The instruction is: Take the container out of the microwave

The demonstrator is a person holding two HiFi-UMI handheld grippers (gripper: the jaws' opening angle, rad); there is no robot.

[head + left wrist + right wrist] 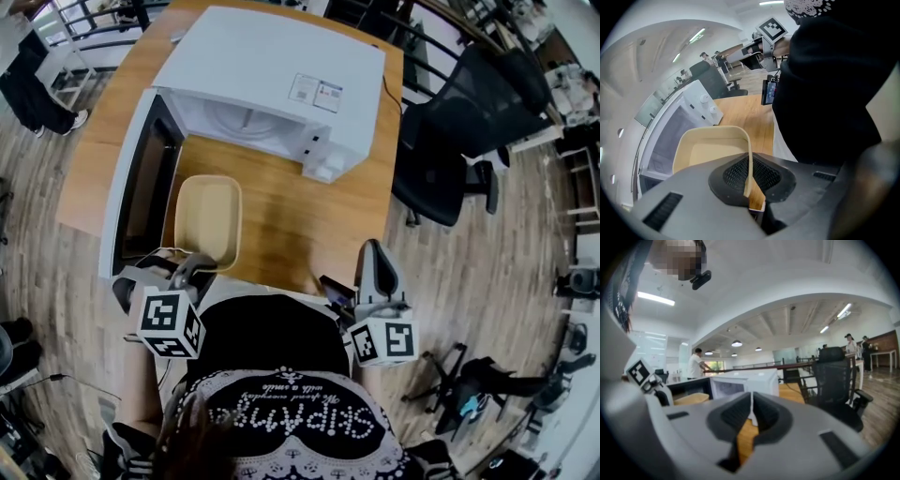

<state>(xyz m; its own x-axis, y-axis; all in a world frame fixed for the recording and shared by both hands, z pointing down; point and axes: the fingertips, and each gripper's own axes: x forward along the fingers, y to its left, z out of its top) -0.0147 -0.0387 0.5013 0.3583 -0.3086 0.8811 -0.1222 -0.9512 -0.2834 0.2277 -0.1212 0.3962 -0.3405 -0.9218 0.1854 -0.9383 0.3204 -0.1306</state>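
Note:
The white microwave (281, 75) stands on the wooden table (291, 216) with its door (141, 178) swung open to the left. A beige rectangular container (208, 220) is outside it, over the table in front of the cavity. My left gripper (192, 267) is shut on the container's near rim; in the left gripper view the thin rim (749, 159) runs between the black pads (736, 176). Whether the container rests on the table, I cannot tell. My right gripper (372, 248) is shut and empty at the table's near right edge, pointing at the microwave (745, 383).
A black office chair (459, 122) stands right of the table. A small dark device (336, 289) sits beside the right gripper, close to the person's body. Metal railings (94, 28) lie behind the table. A person (696, 364) stands far off in the room.

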